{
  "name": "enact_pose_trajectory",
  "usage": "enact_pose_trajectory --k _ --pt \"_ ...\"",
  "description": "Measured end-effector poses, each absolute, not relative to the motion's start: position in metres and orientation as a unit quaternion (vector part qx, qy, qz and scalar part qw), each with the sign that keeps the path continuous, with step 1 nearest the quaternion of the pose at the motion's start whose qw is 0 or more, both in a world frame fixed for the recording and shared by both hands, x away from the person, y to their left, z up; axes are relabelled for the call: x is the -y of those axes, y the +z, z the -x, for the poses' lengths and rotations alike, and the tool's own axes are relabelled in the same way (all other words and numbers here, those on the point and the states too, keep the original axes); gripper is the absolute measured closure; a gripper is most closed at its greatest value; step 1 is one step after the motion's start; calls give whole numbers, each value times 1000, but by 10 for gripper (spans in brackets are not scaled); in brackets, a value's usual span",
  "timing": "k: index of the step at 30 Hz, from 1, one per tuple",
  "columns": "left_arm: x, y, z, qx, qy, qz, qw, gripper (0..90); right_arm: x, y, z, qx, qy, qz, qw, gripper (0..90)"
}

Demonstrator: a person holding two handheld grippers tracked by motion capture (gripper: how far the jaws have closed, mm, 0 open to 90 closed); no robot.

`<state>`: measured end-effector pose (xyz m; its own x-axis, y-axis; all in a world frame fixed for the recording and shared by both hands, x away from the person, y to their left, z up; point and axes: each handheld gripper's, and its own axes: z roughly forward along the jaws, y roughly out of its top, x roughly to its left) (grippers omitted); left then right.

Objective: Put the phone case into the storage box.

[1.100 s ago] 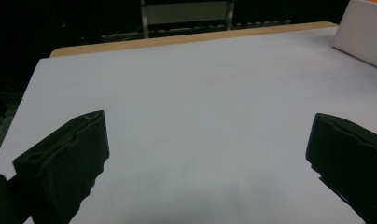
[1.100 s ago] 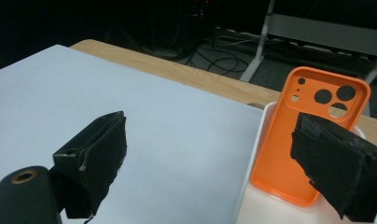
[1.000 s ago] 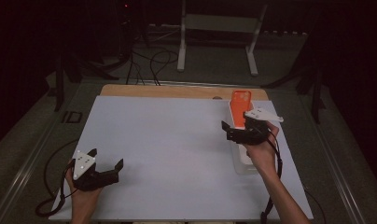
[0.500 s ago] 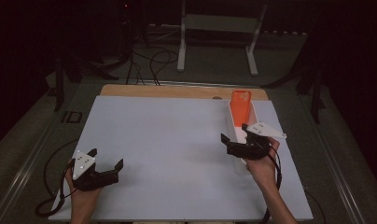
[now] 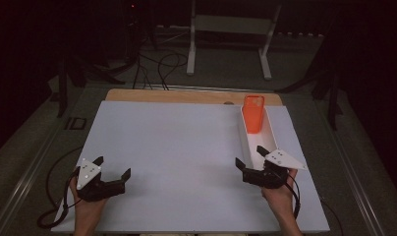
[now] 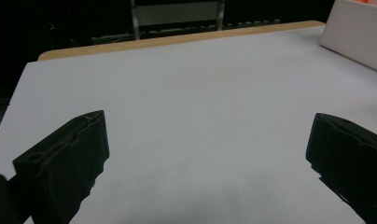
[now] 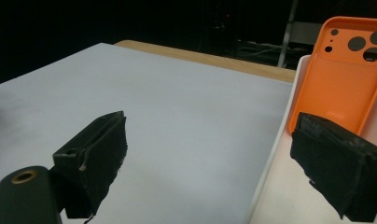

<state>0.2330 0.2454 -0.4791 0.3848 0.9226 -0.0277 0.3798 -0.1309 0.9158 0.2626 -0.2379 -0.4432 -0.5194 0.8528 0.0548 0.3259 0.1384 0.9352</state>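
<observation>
An orange phone case (image 5: 253,114) stands upright, leaning at the far end of a long white tray (image 5: 242,133) on the right of the white board. My right gripper (image 5: 249,155) is open at the tray's near end, one jaw over the tray and the other over the board. In the right gripper view the phone case (image 7: 338,70) is ahead of the right gripper (image 7: 214,158) and clear of its jaws, showing its camera cut-outs. My left gripper (image 5: 113,166) rests open near the front left corner, and in its own view the left gripper (image 6: 207,158) holds nothing.
The white board (image 5: 177,142) lies on a wooden table whose far edge (image 5: 186,96) shows. In the left gripper view the tray's wall (image 6: 359,37) is far off at the upper right. A metal stand (image 5: 228,44) and cables (image 5: 159,64) are on the dark floor beyond.
My right gripper has drawn back along the tray toward the person, away from the phone case, which stays in place. The left gripper has not moved.
</observation>
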Motion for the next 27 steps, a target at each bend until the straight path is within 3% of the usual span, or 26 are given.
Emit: enact_pose_trajectory --k 27 --pt "-242 -481 -231 -438 289 -712 467 0 254 -470 -232 -687 541 -403 272 106"
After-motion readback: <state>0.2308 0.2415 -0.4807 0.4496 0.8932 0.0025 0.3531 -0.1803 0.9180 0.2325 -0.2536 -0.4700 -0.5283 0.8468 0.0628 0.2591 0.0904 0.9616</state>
